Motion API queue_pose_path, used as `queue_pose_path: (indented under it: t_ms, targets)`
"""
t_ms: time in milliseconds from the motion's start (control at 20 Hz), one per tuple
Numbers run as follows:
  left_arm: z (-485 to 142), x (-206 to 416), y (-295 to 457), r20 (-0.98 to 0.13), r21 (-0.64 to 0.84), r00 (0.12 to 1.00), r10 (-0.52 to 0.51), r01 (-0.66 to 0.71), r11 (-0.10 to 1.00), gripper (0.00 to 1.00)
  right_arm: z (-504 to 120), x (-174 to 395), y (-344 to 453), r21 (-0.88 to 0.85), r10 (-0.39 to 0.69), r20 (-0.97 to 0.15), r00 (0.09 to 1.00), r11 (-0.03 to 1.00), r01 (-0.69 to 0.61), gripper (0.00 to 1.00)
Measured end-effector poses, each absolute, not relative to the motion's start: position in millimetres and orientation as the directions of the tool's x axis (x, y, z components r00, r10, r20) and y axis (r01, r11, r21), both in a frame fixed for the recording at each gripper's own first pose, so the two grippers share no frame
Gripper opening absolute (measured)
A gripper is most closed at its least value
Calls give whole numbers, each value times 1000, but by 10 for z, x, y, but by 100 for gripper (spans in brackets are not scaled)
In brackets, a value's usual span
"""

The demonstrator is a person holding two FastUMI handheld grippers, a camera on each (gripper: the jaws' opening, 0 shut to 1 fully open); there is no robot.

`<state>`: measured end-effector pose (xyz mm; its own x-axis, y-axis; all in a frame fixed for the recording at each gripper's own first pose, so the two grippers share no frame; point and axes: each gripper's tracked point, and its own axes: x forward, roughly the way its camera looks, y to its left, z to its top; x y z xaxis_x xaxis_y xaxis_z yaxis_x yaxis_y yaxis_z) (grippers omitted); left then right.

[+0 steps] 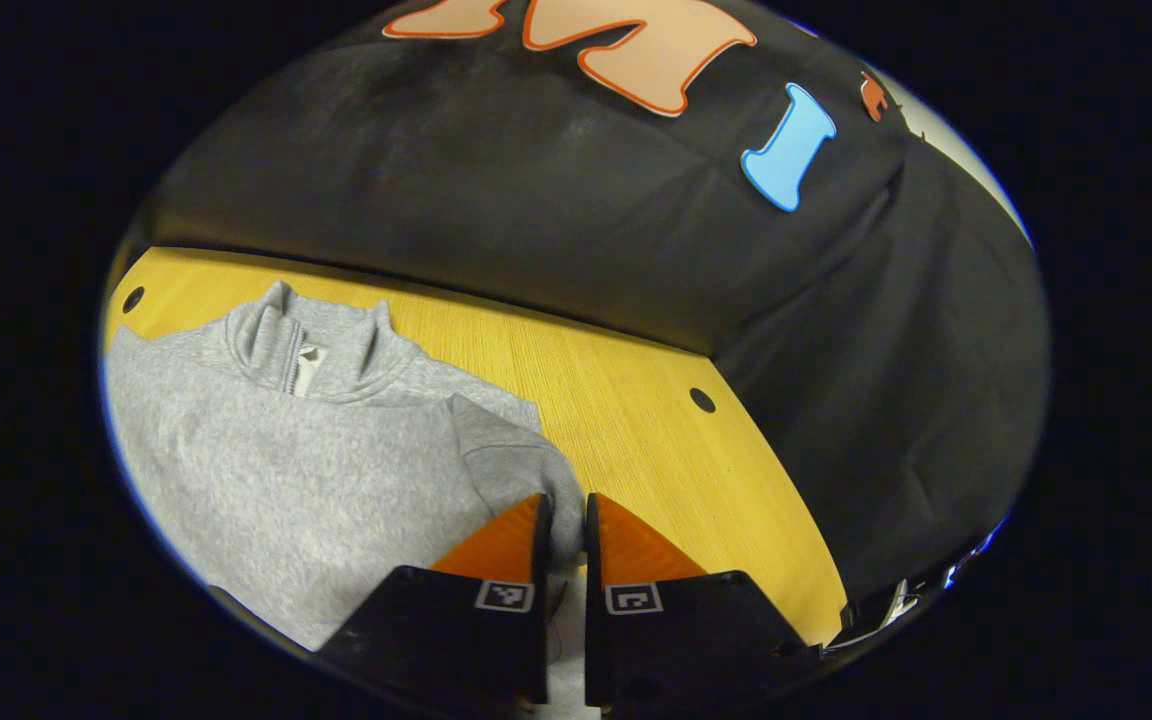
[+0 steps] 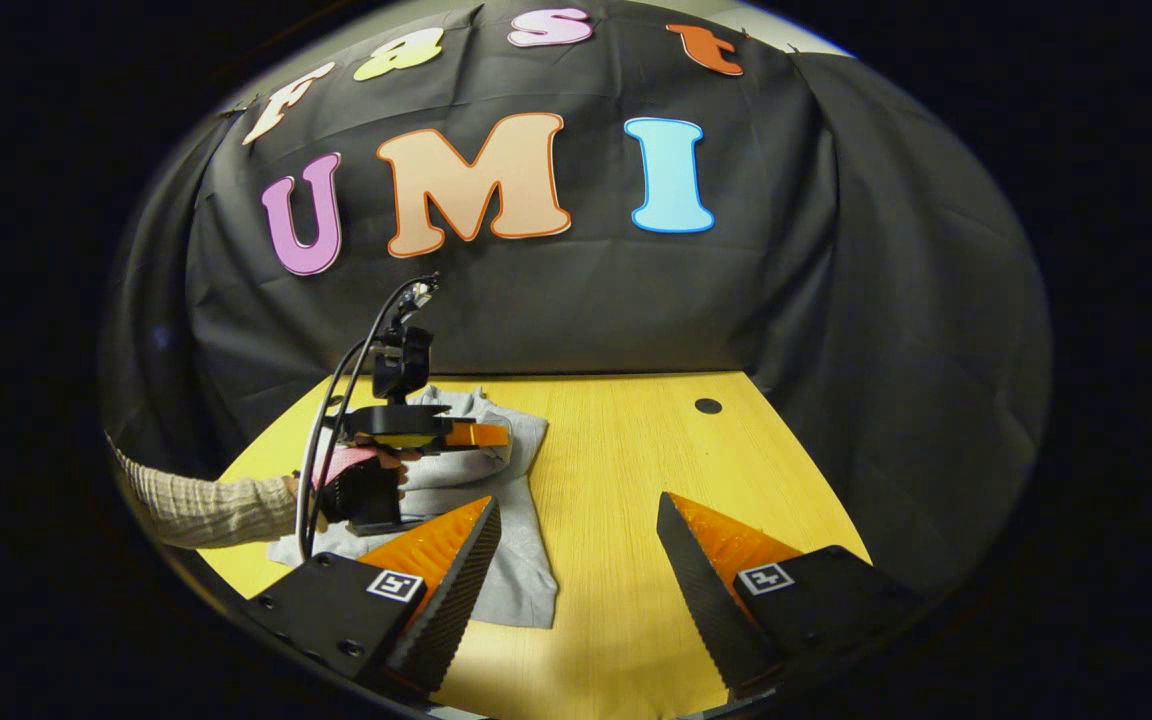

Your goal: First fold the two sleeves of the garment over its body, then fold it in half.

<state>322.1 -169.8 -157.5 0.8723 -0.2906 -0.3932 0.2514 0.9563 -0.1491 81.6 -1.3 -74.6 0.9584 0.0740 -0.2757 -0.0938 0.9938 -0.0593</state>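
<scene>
Grey fleece zip-collar pullover [image 1: 316, 450] lies flat on the yellow wood table [image 1: 636, 420], collar toward the booth wall, on the left part of the top. We judge it soft, light, floppy w/ some bulk; it'll drape and drag, not slip, so best taken at a cuff or hem corner, pinching only one layer.

Left gripper [image 1: 564, 530]: jaws nearly pressed together, pinching a fold of the sleeve [image 1: 511, 455] at the garment's edge. In the right gripper view we see that same gripper [image 2: 496, 436] over the pullover [image 2: 506, 560], held by a hand [image 2: 356, 470] w/ a knit cuff.

Right gripper [image 2: 576, 540]: fingers spread wide, holding nothing, hovering over bare table just beside the garment's edge.

Room: plenty of open tabletop to the right of the garment, cable hole [image 2: 707, 406] well apart. Near table edge is close under the right gripper; wall cloth hangs at the far edge.
</scene>
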Motion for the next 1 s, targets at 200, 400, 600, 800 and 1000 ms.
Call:
queue_pose_path:
  t_ms: [200, 400, 600, 800, 1000]
  targets:
    - [-1557, 3135, -1792, -404, -125, 855, -324, 299, 946, 98, -822, 745, -34, -71, 73, -293, 953, 993, -98, 95]
    - [-1252, 2873, -1767, -340, -75, 874, -347, 342, 937, 96, -928, 736, 59, -63, 101, -303, 948, 990, -125, 98]
    - [-932, 2404, -1458, -289, -17, 897, -334, 344, 939, 95, -1072, 764, 231, -56, 153, -318, 936, 982, -179, 98]
    - [-663, 1836, -938, -237, 45, 935, -265, 283, 958, 95, -1278, 800, 402, -79, 198, -344, 918, 968, -238, 98]
    - [-660, 1286, -327, -216, 103, 966, -144, 169, 980, 95, -1490, 814, 571, -70, 249, -371, 895, 953, -295, 96]
